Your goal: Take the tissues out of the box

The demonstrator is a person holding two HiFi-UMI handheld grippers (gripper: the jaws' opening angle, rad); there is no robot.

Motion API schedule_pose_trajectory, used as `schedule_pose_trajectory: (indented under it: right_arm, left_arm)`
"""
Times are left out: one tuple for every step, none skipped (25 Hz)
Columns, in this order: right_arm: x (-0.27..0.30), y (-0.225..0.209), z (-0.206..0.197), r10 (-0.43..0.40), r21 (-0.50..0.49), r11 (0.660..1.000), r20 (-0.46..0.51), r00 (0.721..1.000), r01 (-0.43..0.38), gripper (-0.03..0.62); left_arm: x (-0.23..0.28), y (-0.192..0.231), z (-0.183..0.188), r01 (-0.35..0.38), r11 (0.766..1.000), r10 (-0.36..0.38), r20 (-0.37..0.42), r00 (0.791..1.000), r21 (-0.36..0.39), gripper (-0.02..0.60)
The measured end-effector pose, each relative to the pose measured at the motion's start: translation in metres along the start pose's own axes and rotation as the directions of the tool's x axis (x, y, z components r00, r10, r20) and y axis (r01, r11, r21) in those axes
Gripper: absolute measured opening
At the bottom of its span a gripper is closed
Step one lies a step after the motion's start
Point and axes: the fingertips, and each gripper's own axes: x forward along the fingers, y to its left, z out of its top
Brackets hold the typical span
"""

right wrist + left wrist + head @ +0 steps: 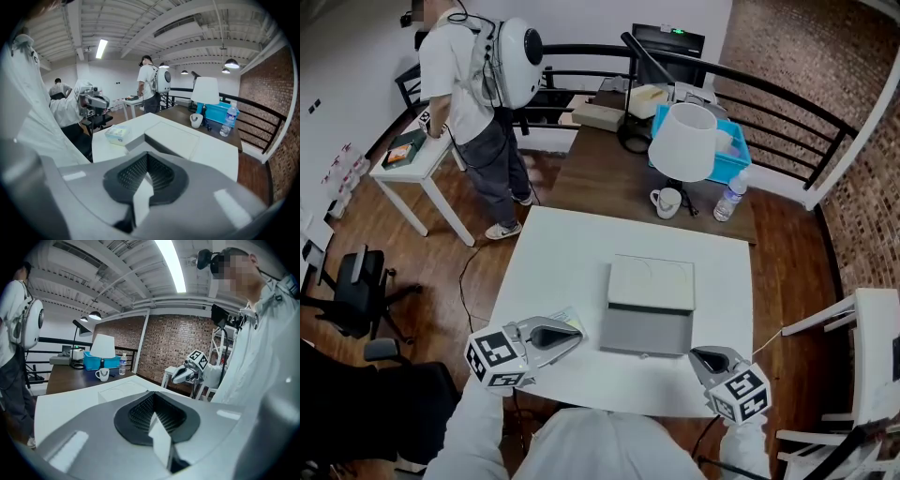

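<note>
A flat grey box with a white lid [650,298] lies shut in the middle of the white table [562,253]. A small tissue pack [116,134] lies on the table to the box's left; in the head view the tissue pack [568,318] is partly hidden by my left gripper. My left gripper [575,337] hovers over the table's front left, jaws shut and empty, pointing toward the box [123,389]. My right gripper [696,354] is at the box's front right corner, jaws together with nothing between them, and is apart from the box [174,140].
Behind the table stands a brown desk [600,173] with a white lamp [683,141], mug [667,202], water bottle [728,199] and blue bin [731,159]. A person with a white backpack [478,103] stands by a small white table at the back left. A black office chair [352,281] is left, a white chair [862,375] right.
</note>
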Motion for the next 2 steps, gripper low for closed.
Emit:
schedule_pose_trajectory:
  right_arm:
    - [0.0002, 0.0002, 0.0001, 0.003, -0.001, 1.000, -0.001, 1.000, -0.003, 0.003]
    - [0.0004, 0.0003, 0.0003, 0.005, -0.002, 1.000, -0.002, 1.000, -0.005, 0.003]
  left_arm:
    - [0.0001, 0.0000, -0.0003, -0.002, 1.000, 0.002, -0.001, 1.000, -0.001, 0.012]
    - [0.0002, 0.0000, -0.0006, -0.003, 1.000, 0.003, -0.002, 1.000, -0.002, 0.012]
